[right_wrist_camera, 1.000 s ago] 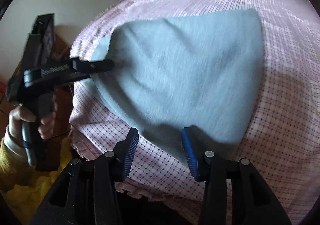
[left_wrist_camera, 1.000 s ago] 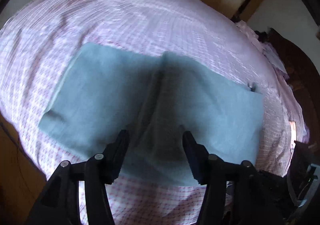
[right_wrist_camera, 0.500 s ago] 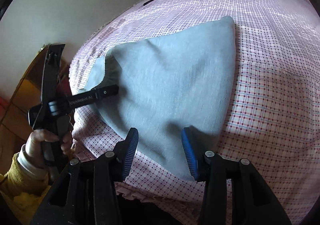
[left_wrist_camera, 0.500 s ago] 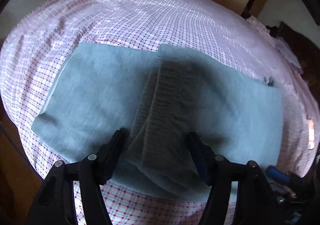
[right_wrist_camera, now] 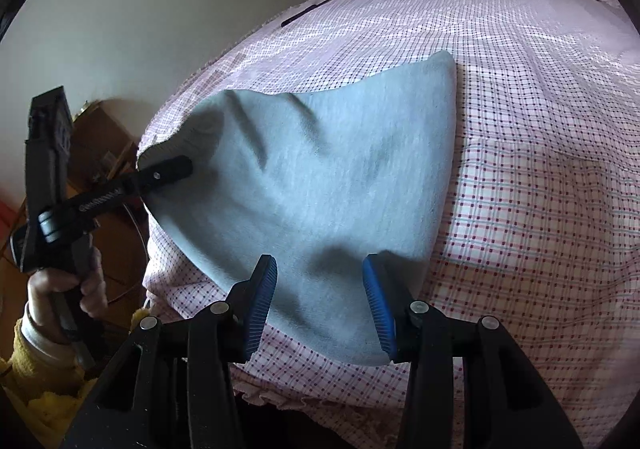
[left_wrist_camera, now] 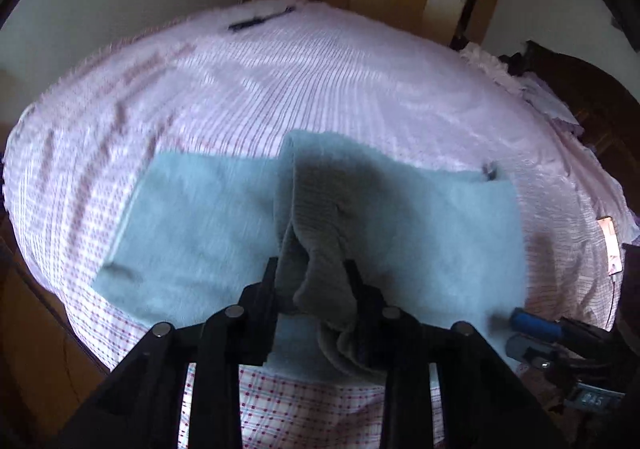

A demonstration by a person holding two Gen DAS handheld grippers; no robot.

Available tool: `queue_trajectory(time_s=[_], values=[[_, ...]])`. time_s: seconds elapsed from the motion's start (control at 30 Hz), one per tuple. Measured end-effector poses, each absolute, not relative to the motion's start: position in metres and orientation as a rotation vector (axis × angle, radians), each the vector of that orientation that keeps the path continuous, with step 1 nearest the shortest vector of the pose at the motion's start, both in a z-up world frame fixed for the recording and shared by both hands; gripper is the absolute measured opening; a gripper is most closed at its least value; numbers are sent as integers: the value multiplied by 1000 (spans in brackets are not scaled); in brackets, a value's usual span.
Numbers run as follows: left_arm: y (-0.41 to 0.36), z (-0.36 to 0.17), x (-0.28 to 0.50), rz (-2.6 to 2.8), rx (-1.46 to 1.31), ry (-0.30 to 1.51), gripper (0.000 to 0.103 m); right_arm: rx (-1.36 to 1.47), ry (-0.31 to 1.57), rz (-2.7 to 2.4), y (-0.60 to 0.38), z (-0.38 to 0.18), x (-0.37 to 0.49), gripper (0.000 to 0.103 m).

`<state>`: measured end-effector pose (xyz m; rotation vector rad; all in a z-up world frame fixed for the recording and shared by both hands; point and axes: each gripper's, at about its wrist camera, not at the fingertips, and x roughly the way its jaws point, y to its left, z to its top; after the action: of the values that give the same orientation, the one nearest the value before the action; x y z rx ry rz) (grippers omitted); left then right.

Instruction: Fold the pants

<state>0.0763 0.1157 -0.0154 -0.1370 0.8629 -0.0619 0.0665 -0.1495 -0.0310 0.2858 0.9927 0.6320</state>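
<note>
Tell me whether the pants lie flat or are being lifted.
Partly lifted: the left claw has just closed on a bunched edge of the pants, raising it; the rest lies on the bed.

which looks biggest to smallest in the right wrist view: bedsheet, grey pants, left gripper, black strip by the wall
1. bedsheet
2. grey pants
3. left gripper, though it is nearer the camera
4. black strip, far off, so its true size is unsure
</note>
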Motion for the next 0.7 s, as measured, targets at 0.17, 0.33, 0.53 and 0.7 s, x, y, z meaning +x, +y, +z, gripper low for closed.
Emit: queue_trajectory(time_s=[0.17, 0.33, 0.53, 0.7], values=[[120, 4, 77, -80, -140, 818, 29, 289, 979, 619, -157, -27, 63, 38], [131, 42, 72, -65, -102, 732, 29, 311, 984, 606, -166, -26, 73, 38], [171, 67, 65, 12, -71, 672, 29, 285, 1007, 613, -160, -27, 76, 38], [217, 38, 63, 96, -145, 740, 29, 253, 1030, 617, -149, -30, 78, 38]])
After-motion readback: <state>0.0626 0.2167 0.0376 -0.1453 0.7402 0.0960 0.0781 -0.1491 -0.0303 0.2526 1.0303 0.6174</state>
